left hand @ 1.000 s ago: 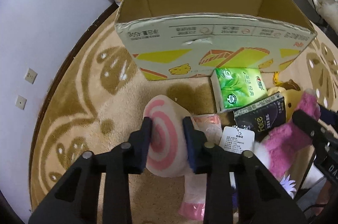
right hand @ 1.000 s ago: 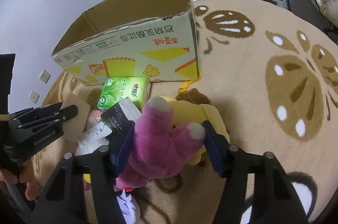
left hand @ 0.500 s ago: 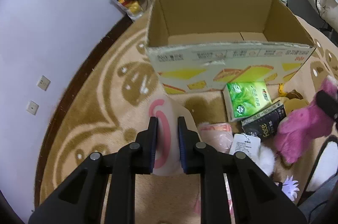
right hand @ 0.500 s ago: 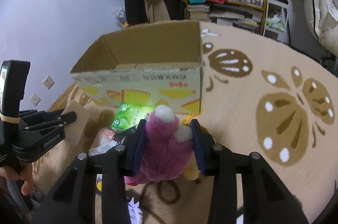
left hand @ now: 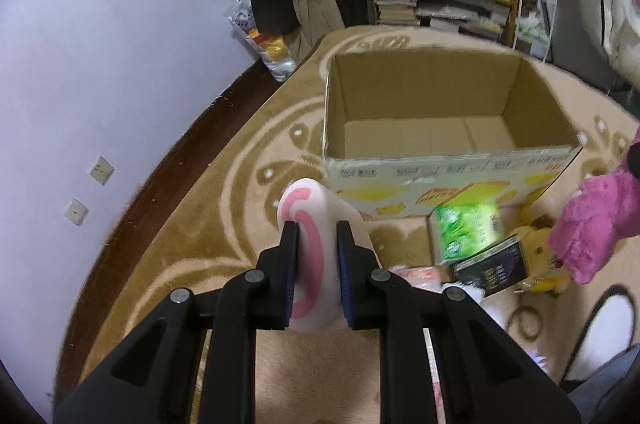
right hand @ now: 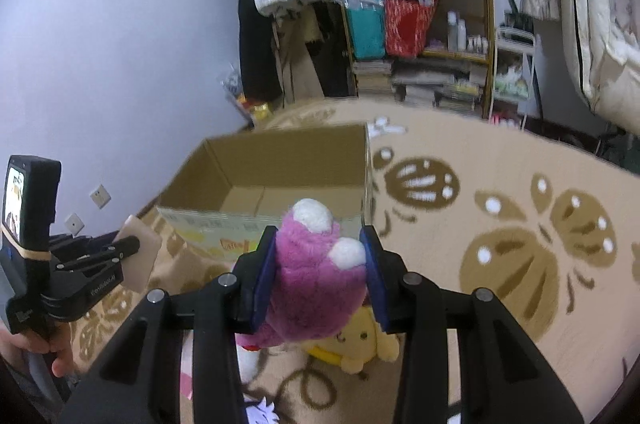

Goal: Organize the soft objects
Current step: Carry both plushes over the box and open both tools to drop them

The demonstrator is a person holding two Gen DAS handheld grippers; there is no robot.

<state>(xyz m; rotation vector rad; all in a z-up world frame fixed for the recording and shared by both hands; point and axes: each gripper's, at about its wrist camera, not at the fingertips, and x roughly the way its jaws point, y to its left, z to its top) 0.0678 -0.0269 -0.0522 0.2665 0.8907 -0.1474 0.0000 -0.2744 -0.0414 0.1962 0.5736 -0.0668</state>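
My left gripper (left hand: 317, 242) is shut on a white soft toy with a pink spiral (left hand: 316, 224) and holds it above the carpet, in front of the open cardboard box (left hand: 448, 164). My right gripper (right hand: 319, 250) is shut on a pink plush toy (right hand: 316, 284), raised near the box's front wall (right hand: 240, 224). The pink plush also shows at the right edge of the left wrist view (left hand: 596, 224). The left gripper shows at the left of the right wrist view (right hand: 132, 248). The box is empty inside.
On the carpet by the box lie a green tissue pack (left hand: 466, 232), a black packet (left hand: 492, 268), a yellow plush (right hand: 360, 344) and a pinkish packet (left hand: 420, 274). A shelf unit (right hand: 420, 24) and hanging clothes stand behind. The wall (left hand: 100, 44) is to the left.
Both grippers have closed tighter on their toys and lifted them off the carpet. The box's inside has come into view as they rose.
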